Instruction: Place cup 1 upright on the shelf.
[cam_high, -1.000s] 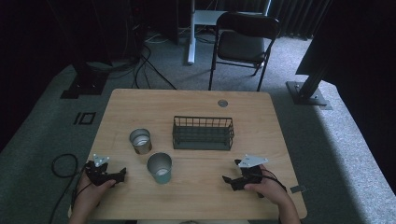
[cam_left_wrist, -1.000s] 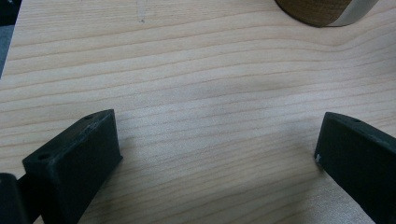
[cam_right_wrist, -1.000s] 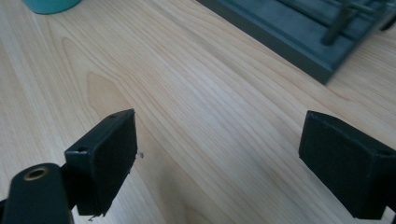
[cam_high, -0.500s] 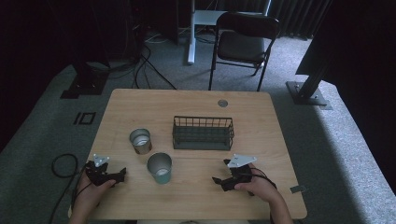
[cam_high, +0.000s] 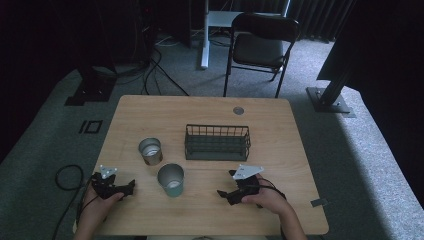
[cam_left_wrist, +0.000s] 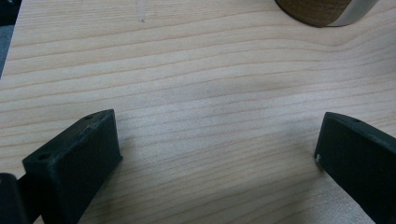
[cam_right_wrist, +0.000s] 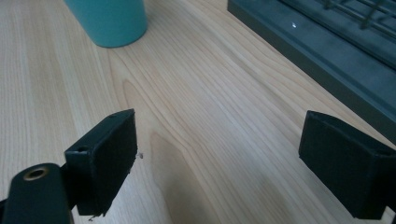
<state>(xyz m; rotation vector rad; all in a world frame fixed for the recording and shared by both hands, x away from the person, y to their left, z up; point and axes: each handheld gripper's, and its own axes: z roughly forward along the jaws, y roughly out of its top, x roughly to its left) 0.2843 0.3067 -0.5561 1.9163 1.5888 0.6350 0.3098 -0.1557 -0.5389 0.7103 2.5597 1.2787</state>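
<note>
Two cups sit left of the wire basket: a teal cup nearest the right gripper and a metal cup behind it. Both grippers, left gripper included, are spread wide and empty. The teal cup looks light, rigid and probably slick, so pinching across the wall near the rim seems best.

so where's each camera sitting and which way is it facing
High view: above the person's table edge, looking forward and down at table, basket, two cups; both hands and grippers show.
Left gripper view: rides the left gripper, facing the tabletop; its open jaws show.
Right gripper view: rides the right gripper, facing the teal cup and basket; open jaws.
High and right gripper views share both.
</note>
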